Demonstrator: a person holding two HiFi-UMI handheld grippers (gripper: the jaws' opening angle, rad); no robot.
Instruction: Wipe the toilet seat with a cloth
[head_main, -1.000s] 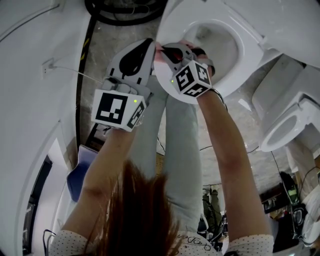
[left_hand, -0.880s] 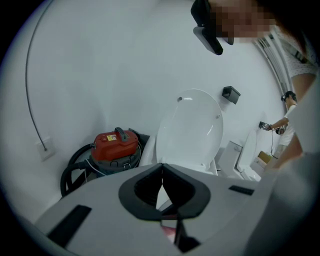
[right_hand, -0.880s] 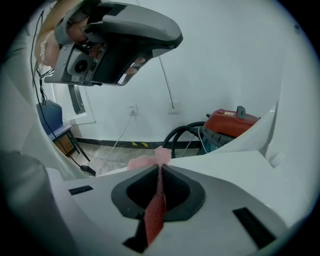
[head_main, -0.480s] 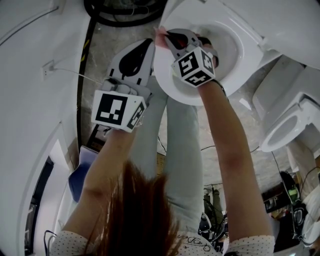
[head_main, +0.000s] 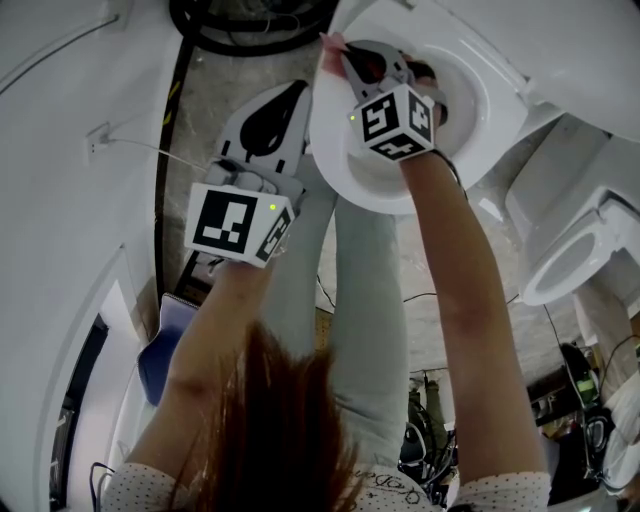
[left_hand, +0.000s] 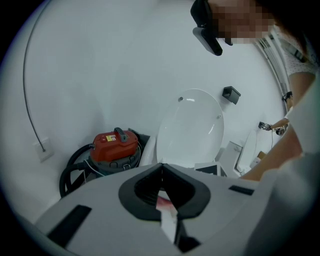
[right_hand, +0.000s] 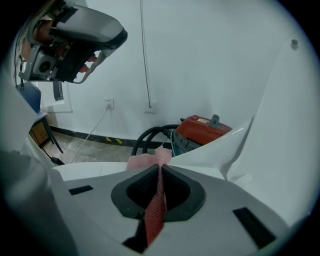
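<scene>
Two grippers are in play, but only one works at this moment. The right gripper (head_main: 337, 52) has its jaws closed tight on a pink mesh cloth (right_hand: 146, 161). One strip of the cloth runs down between the jaws, and a bunched part stands out past their tips. In the head view this bunch (head_main: 328, 42) lies at the far left edge of the white oval toilet seat (head_main: 330, 150), on or just above the rim; I cannot tell if it really presses there.

The left gripper (head_main: 296, 93) hangs beside the seat on its outer left side, over the stone floor. Its jaws meet at the tips and I see nothing gripped in them. A red vacuum cleaner with a black hose (left_hand: 113, 146) stands by the wall behind the bowl, beside the raised white lid (left_hand: 191, 129).

By my judgement the wiping step is under way, at the left side of the ring. The next move calls for pulling the cloth along the rim with light downward pressure and a firm grip, so that the thin mesh does not slip out.
</scene>
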